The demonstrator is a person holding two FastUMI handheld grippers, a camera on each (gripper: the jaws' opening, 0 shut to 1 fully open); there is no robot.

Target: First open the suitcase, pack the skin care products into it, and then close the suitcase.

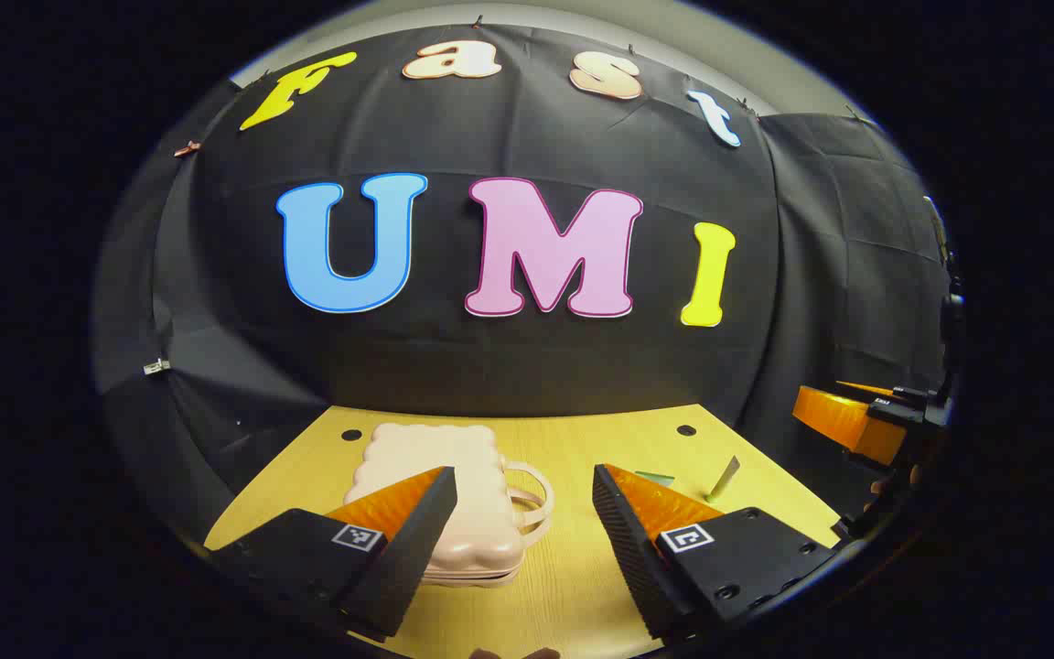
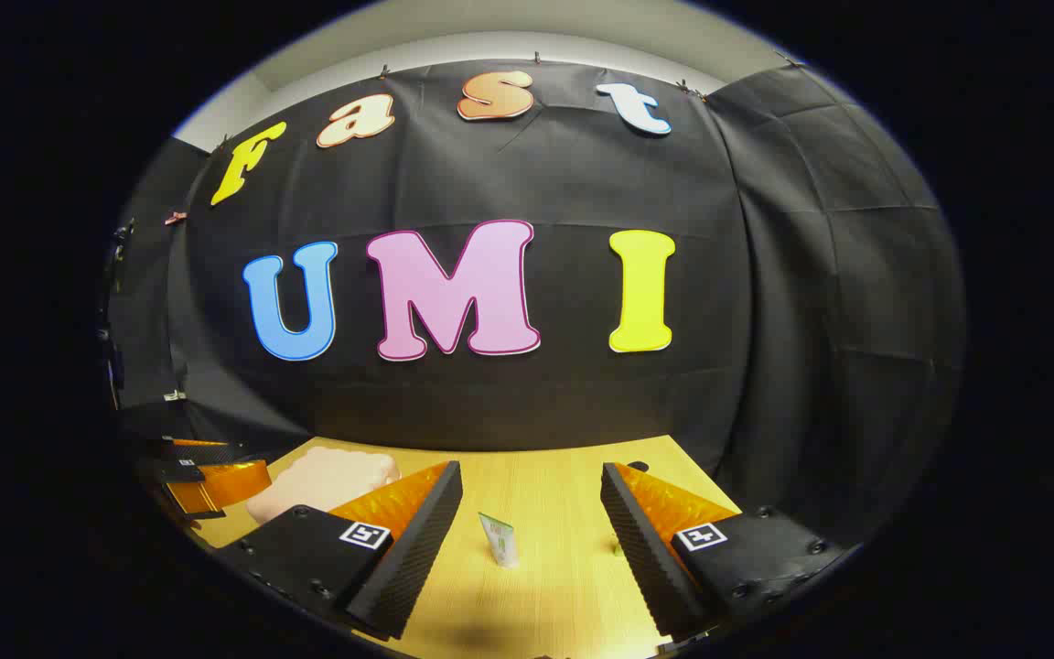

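Now the suitcase (image 1: 440, 499) lies shut on the tabletop (image 1: 573, 577), the left gripper (image 1: 524, 513) hanging just before it, fingers wide apart and empty. Right of the suitcase stands a tube (image 2: 500, 540); the right gripper (image 2: 532, 526) faces it, equally wide, empty. A careless nudge could topple that tube.

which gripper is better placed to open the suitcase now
Left, probably. The closed suitcase lies right ahead of the left gripper, whose jaws are open; the right gripper faces a tube instead.
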